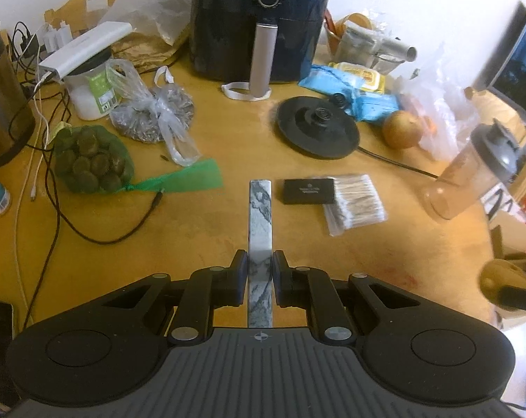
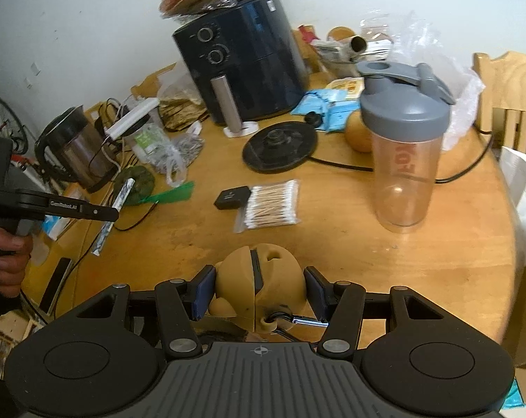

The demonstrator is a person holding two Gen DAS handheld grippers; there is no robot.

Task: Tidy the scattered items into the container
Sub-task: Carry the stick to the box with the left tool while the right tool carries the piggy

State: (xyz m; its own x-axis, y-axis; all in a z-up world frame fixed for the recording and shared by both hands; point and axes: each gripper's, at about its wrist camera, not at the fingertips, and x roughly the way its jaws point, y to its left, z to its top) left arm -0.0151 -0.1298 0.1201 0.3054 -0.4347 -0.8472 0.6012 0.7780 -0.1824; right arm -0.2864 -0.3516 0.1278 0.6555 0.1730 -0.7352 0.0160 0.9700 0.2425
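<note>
- Our left gripper (image 1: 259, 271) has its fingers (image 1: 238, 275) clenched on a thin marbled bar (image 1: 260, 230); both pads press its sides.
- In the right wrist view, we see the same bar (image 2: 111, 216) lifted above the surface (image 2: 332, 244), tilted, with one end pointing down.
- A hand (image 2: 5, 264) holds the handle of the left gripper (image 2: 106, 214) at the left edge of this view.
- Our right gripper (image 2: 259, 292) is grasping a yellow bear-shaped case (image 2: 259, 285); a metal clip (image 2: 304, 321) hangs at its near end.
- The case also shows in the left wrist view, at the right edge (image 1: 500, 278).
- A shaker bottle (image 2: 405, 146) with a grey lid stands upright on the surface, ahead and to the right of the case.
- A cotton swab pack (image 2: 271, 203) lies in the middle of the surface, and a small black box (image 2: 232, 198) touches its left side.
- A black air fryer (image 2: 242, 59) stands at the back, and a kettle base (image 2: 280, 146) lies before it.
</note>
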